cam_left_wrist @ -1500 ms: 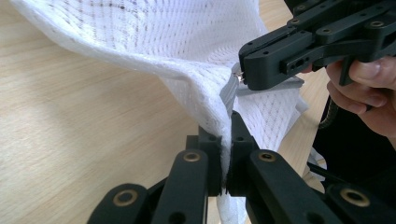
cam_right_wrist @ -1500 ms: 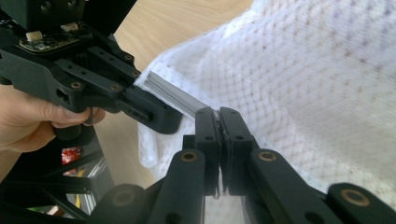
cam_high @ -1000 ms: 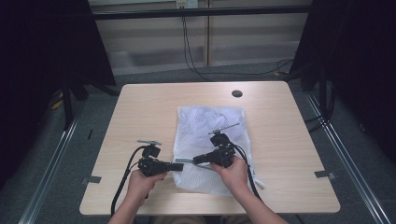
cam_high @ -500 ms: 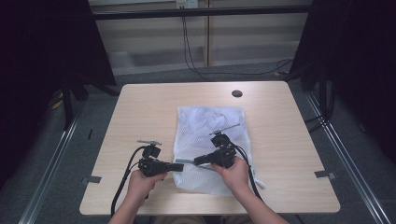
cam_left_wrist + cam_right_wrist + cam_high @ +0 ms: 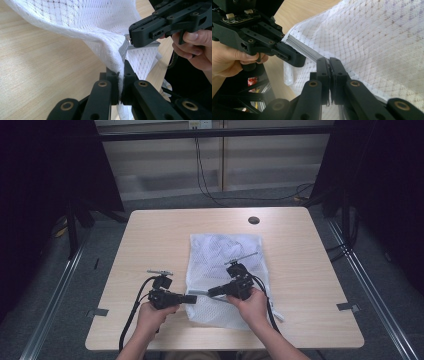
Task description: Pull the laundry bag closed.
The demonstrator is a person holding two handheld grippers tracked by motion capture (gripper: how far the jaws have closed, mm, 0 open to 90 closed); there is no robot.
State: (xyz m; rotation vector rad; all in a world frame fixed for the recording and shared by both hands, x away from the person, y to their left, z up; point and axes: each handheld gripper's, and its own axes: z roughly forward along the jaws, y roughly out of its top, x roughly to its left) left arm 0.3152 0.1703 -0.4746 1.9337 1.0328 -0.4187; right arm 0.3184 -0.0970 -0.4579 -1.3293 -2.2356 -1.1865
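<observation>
Near the table's [image 5: 150,240] front edge, both hands level their tongs tip-to-tip, left tongs [image 5: 191,298] and right tongs [image 5: 212,293] clenched on the mesh bag [image 5: 225,255].

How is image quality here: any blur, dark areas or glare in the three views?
High view: table evenly lit and sharp, surroundings fall into near-black. Left gripper view: mesh bag bright, close to washed out at the top; the left tool at the bottom edge is slightly soft. Right gripper view: right tool crisp, mesh weave readable, no glare.

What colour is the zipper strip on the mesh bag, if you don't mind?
Grey, on the white mesh bag; the zipper strip shows best in the right gripper view.
</observation>
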